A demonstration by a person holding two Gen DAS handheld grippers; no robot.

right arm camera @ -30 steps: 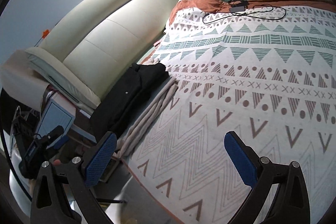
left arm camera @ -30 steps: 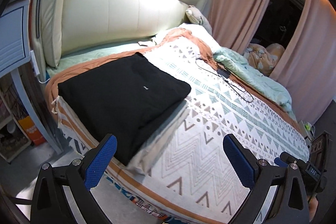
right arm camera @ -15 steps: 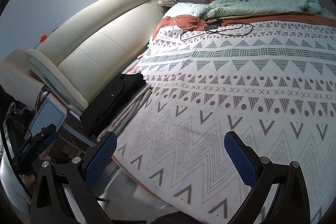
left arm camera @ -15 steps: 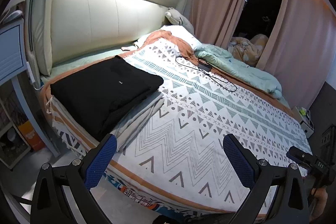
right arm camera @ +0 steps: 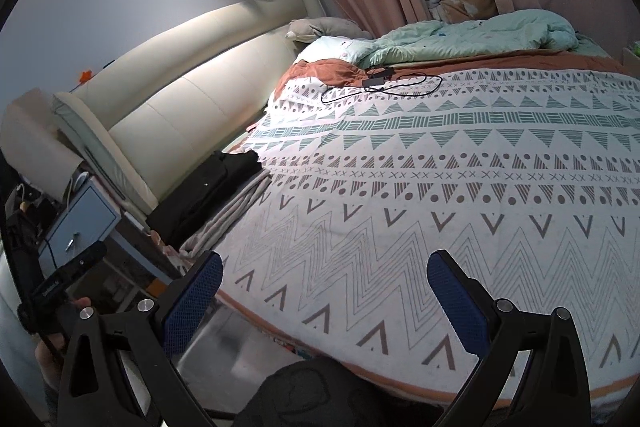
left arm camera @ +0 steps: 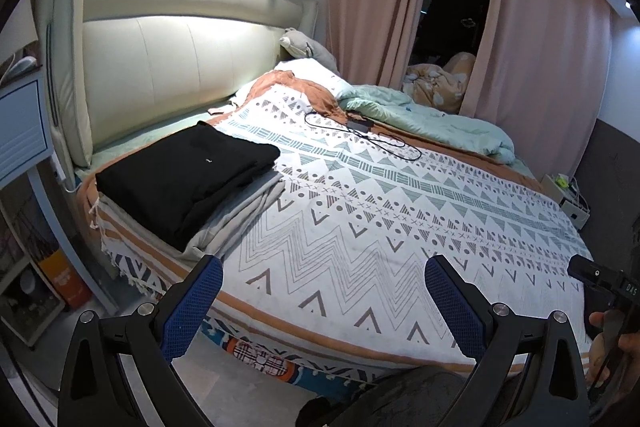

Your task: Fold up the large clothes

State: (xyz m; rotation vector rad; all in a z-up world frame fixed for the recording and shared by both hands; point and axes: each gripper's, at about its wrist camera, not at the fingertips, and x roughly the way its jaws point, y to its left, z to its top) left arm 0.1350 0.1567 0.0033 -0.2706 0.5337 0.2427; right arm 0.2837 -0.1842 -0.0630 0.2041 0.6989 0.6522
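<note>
Patterned bedspread point(left arm camera: 360, 227) lies bare; folded black garment point(left arm camera: 184, 171) sits at 10 o'clock. Left gripper point(left arm camera: 322, 301) and right gripper point(right arm camera: 324, 297) hover spread, empty; fetch next garment, lay flat centrally.

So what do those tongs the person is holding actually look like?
Both tongs match: the left tongs and right tongs have black angular arms with silver bolts, ending in flat fingers covered with textured blue pads. Each sits on a black handheld grip.
</note>
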